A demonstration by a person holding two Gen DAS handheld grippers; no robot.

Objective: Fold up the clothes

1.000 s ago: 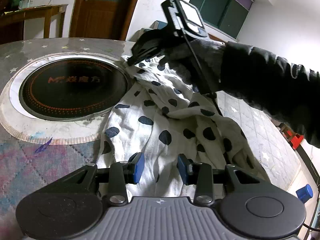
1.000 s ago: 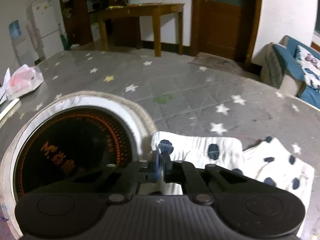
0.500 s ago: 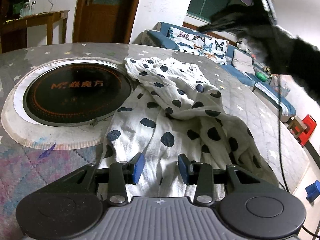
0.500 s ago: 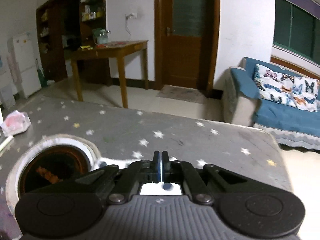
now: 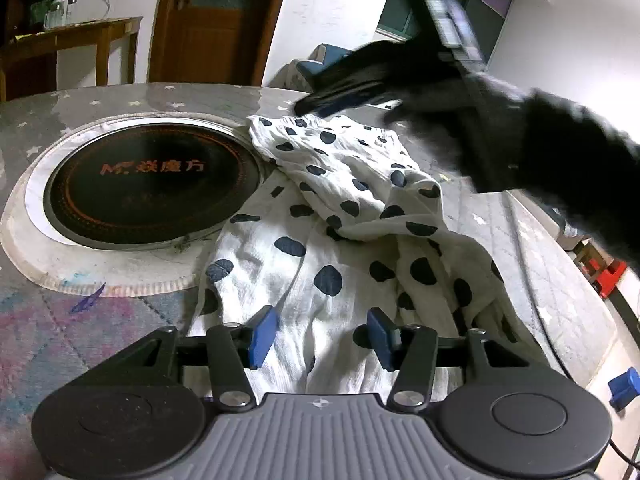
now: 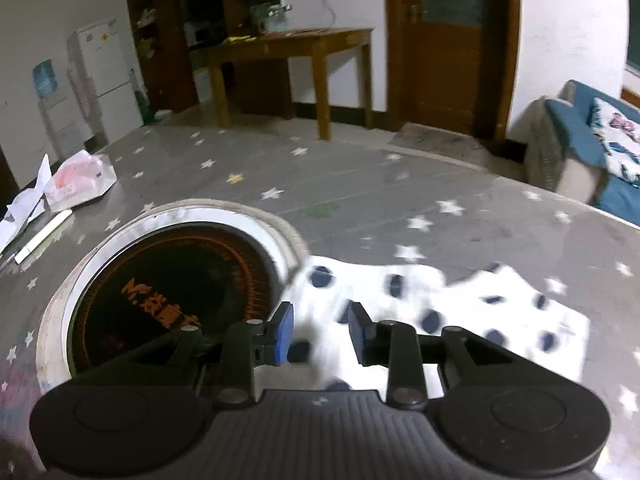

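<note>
One garment (image 5: 344, 216) lies on the desk (image 5: 120, 96) — white cloth with dark dots, crumpled, its folds piled toward the side away from the hob (image 5: 148, 184). The hob is the single round black plate set in the desk top, ringed in white, with orange lettering on it. The garment sits just beside the hob, one edge touching the white ring, and spreads from there toward the desk's far edge.

Two claws are in view. The left claw (image 5: 323, 336) hangs low over the near end of the garment, on the side away from the hob; its two blue pads stand well apart, and they have just been opening wider. Cloth shows in the gap below them, but neither pad presses it, so this claw holds nothing.

The right claw (image 5: 320, 106) shows blurred in the left view, borne by a hand in a black sleeve (image 5: 560, 168), over the garment's far corner next to the hob's back rim. In its own view the right claw (image 6: 320, 330) has two blue pads parted by a moderate gap — its jaws have just been opening — with dotted cloth blurred beneath and nothing gripped between them.

Beyond the hob, at the desk's far left, lie one pink-and-white packet (image 6: 80, 178) and some white paper (image 6: 28, 204).
</note>
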